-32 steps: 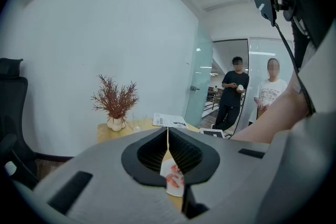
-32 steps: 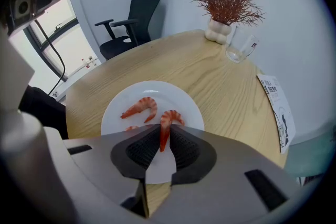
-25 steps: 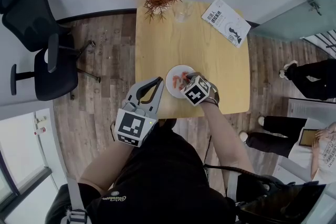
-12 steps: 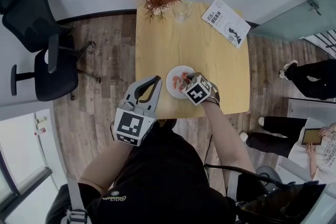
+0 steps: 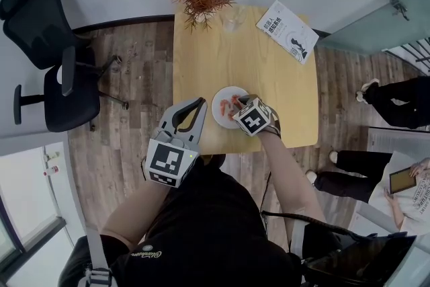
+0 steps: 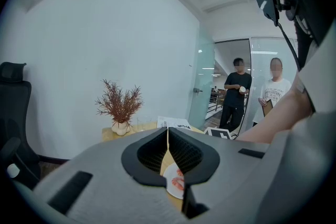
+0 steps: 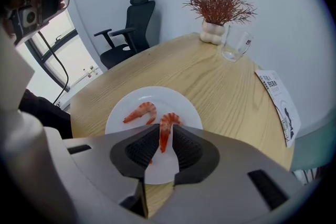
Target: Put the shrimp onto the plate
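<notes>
Head view: the right hand-held gripper is hovering over the round white plate by the pale wooden surface's near edge, with a black office chair standing beyond its left edge. Left gripper view: the left hand-held gripper is idling, jaws together and empty. Right gripper view: the jaws are pinching a curled orange shrimp by its tail end over the plate; it is probably light, soft and slippery.

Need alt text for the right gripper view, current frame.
The right gripper pinches a shrimp over a white plate where a second shrimp lies. The plate sits on a wooden table, with a dried plant, a glass and a booklet beyond.
</notes>
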`<state>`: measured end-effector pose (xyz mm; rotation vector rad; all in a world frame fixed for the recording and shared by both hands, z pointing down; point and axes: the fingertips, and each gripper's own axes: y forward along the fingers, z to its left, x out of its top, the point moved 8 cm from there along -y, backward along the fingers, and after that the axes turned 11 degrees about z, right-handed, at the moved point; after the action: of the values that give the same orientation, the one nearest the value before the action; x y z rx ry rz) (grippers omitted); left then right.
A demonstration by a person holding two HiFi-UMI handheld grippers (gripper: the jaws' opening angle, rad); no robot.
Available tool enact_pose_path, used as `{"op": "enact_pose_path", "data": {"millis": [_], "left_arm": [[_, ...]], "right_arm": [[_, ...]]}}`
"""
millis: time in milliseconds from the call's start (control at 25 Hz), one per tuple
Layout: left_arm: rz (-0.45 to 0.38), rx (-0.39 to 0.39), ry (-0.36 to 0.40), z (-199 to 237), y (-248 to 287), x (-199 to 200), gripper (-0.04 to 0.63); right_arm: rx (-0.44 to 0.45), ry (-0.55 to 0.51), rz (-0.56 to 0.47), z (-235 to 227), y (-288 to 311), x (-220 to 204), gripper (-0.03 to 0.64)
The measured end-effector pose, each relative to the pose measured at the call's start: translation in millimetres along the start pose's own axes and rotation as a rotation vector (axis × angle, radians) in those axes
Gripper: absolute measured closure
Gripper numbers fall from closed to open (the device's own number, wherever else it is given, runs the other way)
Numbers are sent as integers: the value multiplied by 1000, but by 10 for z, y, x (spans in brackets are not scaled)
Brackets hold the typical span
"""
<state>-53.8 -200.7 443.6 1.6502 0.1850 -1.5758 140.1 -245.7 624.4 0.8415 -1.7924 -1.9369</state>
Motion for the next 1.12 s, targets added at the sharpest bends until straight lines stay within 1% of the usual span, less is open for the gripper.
{"op": "enact_pose_path", "data": {"millis": [240,480,600,680,880,1120], "left_arm": [[-1,-4,5,-18,6,29,591],[1,-14,17,-58,29,54,591],[2,-17,19,-88,35,64,591],[4,-20,25,-115,41,84,591],[-9,-34,51,-199,45,185,591],[5,-41,51,-248,58,210,591]], "right_arm": [[0,24,-13,-10,-38,-23,546],[15,80,-79,-11,-133,-36,548],[9,96,-115,0,-218,-58,565],[8,128,-142,-1,-291,-90,593],[3,181,-258,3,-616,-96,609],[-34,189,-465,65,-1251,15,612]]}}
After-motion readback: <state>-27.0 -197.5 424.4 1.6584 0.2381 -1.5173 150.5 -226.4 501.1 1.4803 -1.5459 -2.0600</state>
